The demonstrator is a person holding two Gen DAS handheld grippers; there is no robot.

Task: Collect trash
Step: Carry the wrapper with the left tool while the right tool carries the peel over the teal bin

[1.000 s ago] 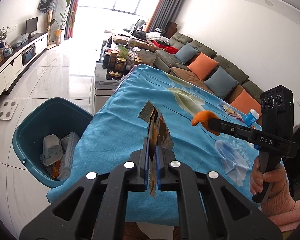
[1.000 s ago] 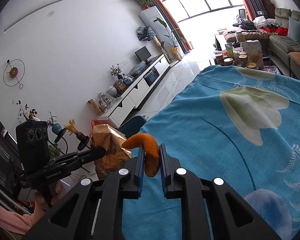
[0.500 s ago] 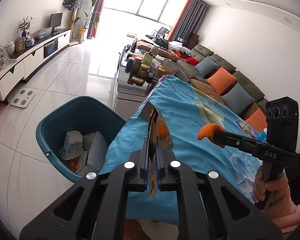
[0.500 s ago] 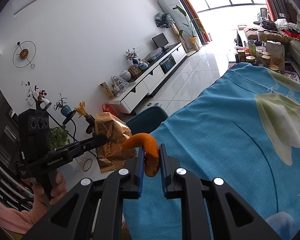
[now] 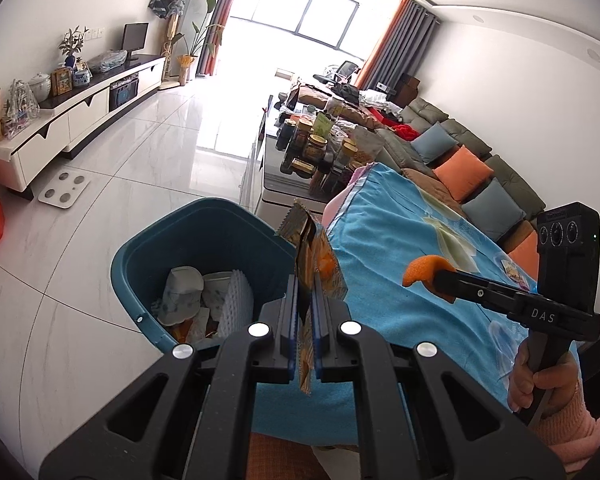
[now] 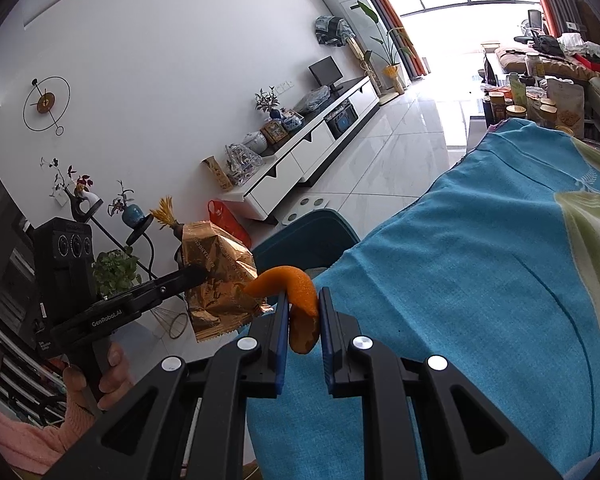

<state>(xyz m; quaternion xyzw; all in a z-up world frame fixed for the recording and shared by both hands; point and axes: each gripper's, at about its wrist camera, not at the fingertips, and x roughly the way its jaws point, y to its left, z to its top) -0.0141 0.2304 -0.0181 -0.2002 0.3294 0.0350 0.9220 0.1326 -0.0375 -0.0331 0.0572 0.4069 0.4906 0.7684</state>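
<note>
My left gripper (image 5: 305,280) is shut on a gold snack bag (image 5: 314,256), held edge-on at the table's left edge, just right of the teal trash bin (image 5: 172,248). The bag also shows in the right wrist view (image 6: 216,276). My right gripper (image 6: 303,300) is shut on a curled orange peel (image 6: 296,292), over the blue tablecloth (image 6: 480,280) near its left edge. The peel also shows in the left wrist view (image 5: 424,270). The bin rim shows in the right wrist view (image 6: 308,236), beyond the peel.
The bin holds crumpled paper and white packaging (image 5: 204,300). A low table with several jars (image 5: 316,152) stands beyond the cloth. A sofa with cushions (image 5: 468,172) runs along the right. A white TV cabinet (image 5: 80,112) lines the left wall. A white scale (image 5: 64,190) lies on the floor.
Both grippers have swung left toward the bin, each keeping its hold. The bin now sits closer and more central in the left wrist view.
</note>
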